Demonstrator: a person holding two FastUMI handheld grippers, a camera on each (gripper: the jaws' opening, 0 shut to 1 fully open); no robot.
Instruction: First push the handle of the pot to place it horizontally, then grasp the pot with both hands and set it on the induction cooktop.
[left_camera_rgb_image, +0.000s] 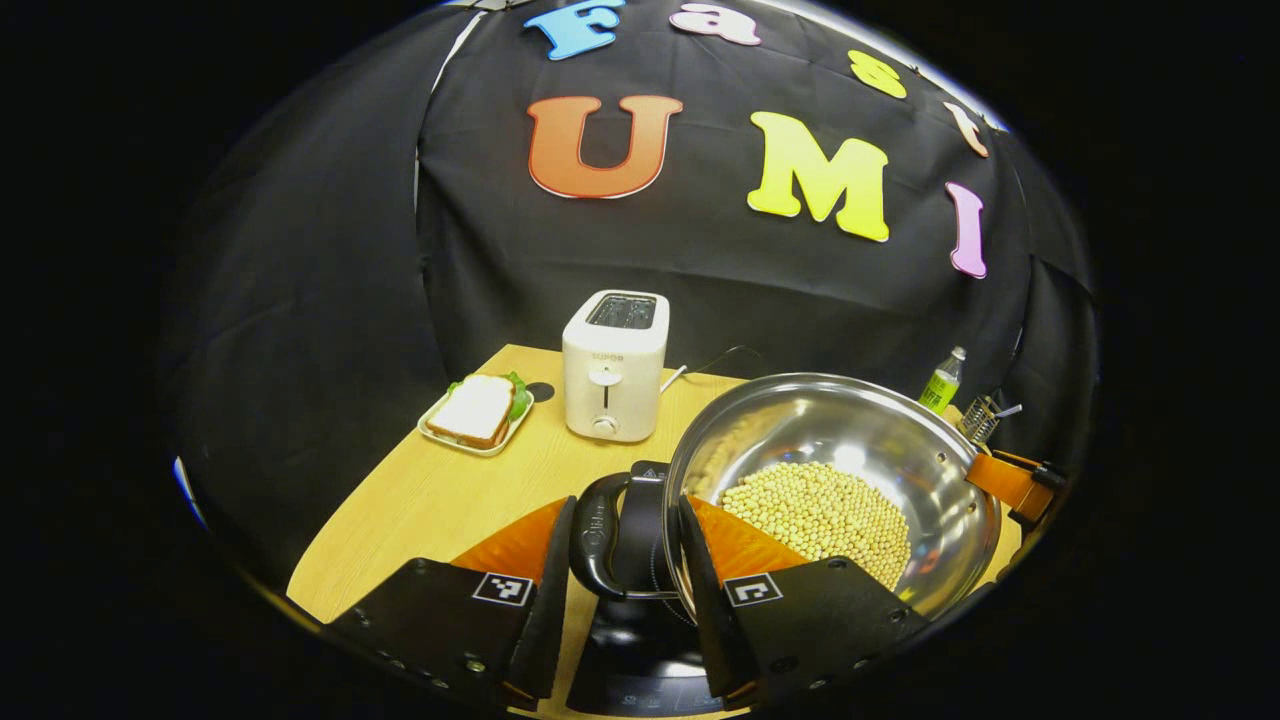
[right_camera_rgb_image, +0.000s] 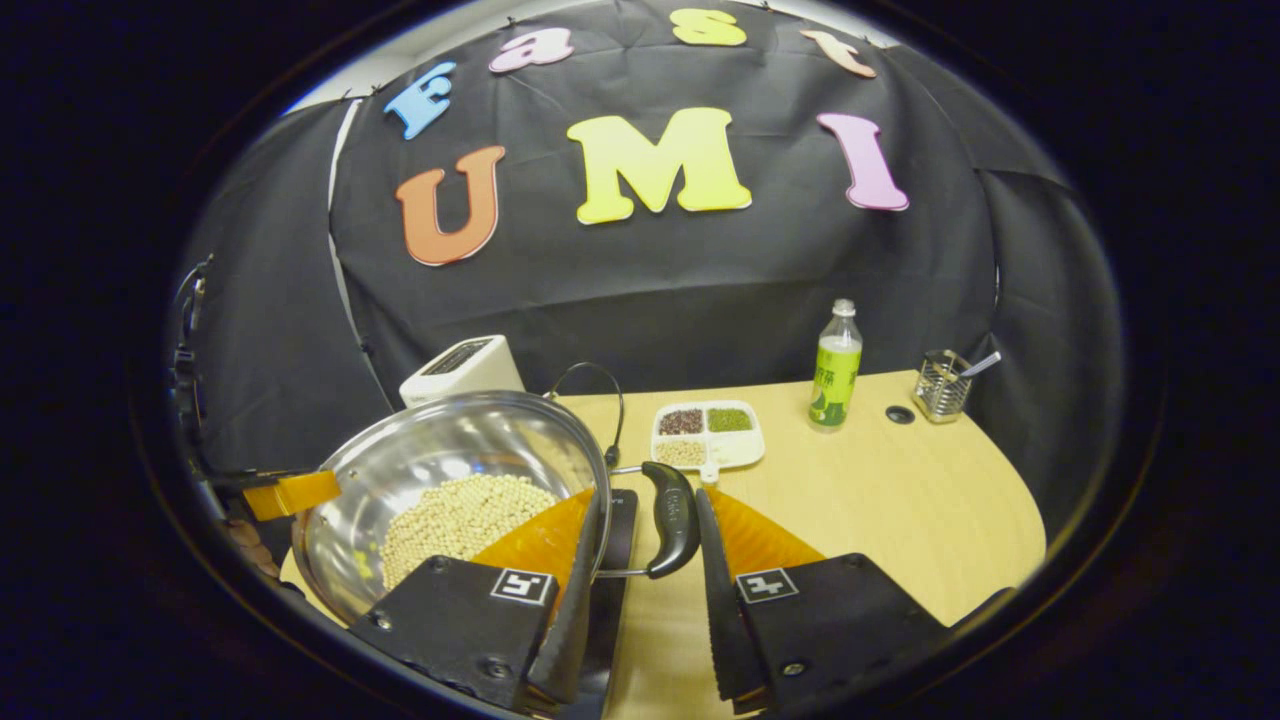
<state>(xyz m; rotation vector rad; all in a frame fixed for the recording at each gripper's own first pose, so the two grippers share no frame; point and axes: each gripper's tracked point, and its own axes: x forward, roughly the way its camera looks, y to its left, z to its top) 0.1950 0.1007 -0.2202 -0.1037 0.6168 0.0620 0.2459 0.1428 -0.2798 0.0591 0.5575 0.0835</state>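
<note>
Pot of beans sits over the induction cooktop on the table — left gripper straddles one black loop handle, right gripper the other; both jaws apart, not clamped.

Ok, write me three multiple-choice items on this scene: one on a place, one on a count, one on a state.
1. Where is the sandwich?
A. On a plate beside the toaster
B. Inside the pot
C. On top of the toaster

2. How many heaps of grain lie in the divided tray?
A. One
B. Three
C. Five

3. The pot is:
A. Empty
B. Covered by a lid
C. Uncovered, with pale beans inside

Answers:
1 A: the sandwich lies on a plate next to the toaster.
2 B: the tray holds a dark, a green and a pale heap.
3 C: the pot is lidless and beans show in it.
</note>
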